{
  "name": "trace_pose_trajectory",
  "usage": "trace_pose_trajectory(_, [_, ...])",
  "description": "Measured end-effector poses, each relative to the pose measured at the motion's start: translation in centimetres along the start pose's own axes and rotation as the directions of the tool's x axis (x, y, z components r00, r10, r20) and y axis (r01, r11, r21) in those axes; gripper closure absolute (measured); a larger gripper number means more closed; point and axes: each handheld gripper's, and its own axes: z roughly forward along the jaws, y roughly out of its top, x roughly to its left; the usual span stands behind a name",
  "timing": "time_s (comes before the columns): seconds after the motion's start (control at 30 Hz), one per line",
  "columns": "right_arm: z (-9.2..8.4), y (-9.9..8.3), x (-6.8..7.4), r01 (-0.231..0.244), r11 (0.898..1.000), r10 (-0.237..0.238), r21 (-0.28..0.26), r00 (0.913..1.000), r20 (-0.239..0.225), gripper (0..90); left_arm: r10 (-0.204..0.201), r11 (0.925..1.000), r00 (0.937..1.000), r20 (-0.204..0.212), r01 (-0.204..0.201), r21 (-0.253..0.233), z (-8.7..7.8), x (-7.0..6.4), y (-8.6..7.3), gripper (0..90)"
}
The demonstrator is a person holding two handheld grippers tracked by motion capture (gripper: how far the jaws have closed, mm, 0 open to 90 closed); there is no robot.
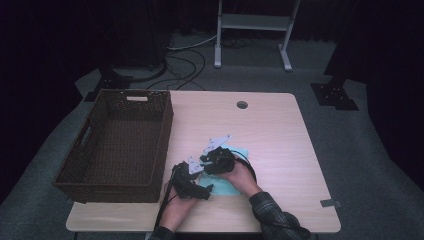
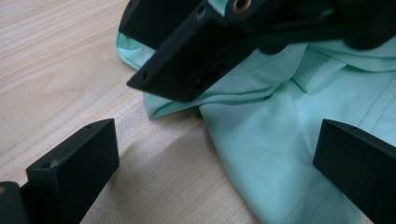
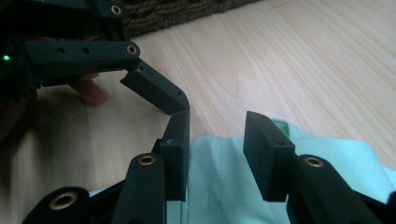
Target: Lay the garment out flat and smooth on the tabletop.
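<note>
A mint-green cloth (image 1: 227,189) lies crumpled on the wooden table (image 1: 280,130), near its front edge. Both grippers hover low over its left edge, each held in a hand. My left gripper (image 1: 204,186) is open, its jaws wide apart in the left gripper view (image 2: 217,140): one is over bare wood, the other over the cloth (image 2: 261,140). My right gripper (image 1: 204,160) points toward the basket. Its jaws stand partly apart (image 3: 217,123) astride the cloth's edge (image 3: 219,186), not pressing it. The left gripper's jaw nearly touches the right gripper's fingertip (image 3: 180,126).
A dark wicker basket (image 1: 162,145) stands on the table's left half, close beside the grippers; its wall (image 3: 187,11) is seen in the right gripper view. A cable hole (image 1: 242,105) sits at the back. A small grey clip (image 1: 330,203) is at the front right edge.
</note>
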Motion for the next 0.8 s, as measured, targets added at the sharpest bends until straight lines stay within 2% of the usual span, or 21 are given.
trace_pose_trajectory(0.23, [0.8, -0.3, 0.1, -0.003, 1.0, 0.003, 0.021, 1.0, -0.001, 61.1, -0.003, 1.0, 1.0, 0.003, 0.003, 0.0, 0.0, 0.0, 0.0, 0.0])
trace_pose_trajectory(0.3, [1.2, -0.5, 0.2, 0.002, 0.999, -0.002, 0.037, 1.0, 0.006, 62.4, -0.003, 1.0, 1.0, 0.003, 0.003, 0.0, 0.0, 0.0, 0.0, 0.0])
trace_pose_trajectory(0.37, [1.3, -0.6, 0.2, 0.012, 0.999, -0.013, 0.031, 0.9998, 0.012, 64.1, -0.001, 1.0, 1.0, 0.002, 0.001, 0.0, 0.0, 0.0, 0.0, 0.0])
trace_pose_trajectory(0.47, [1.3, -0.7, 0.1, 0.015, 1.0, -0.015, 0.026, 0.9996, 0.023, 68.8, -0.001, 1.0, 1.0, 0.002, 0.001, 0.0, 0.0, 0.0, 0.0, 0.0])
trace_pose_trajectory(0.67, [1.2, -0.7, 0.0, 0.0, 1.0, -0.001, 0.026, 0.9989, 0.047, 85.1, 0.0, 1.0, 1.0, 0.001, 0.0, 0.0, 0.0, 0.0, 0.0, 0.0])
trace_pose_trajectory(0.8, [1.1, -0.7, -0.1, -0.011, 1.0, 0.01, 0.02, 0.999, 0.043, 87.2, 0.0, 1.0, 1.0, 0.001, 0.0, 0.0, 0.0, 0.0, 0.0, 0.0])
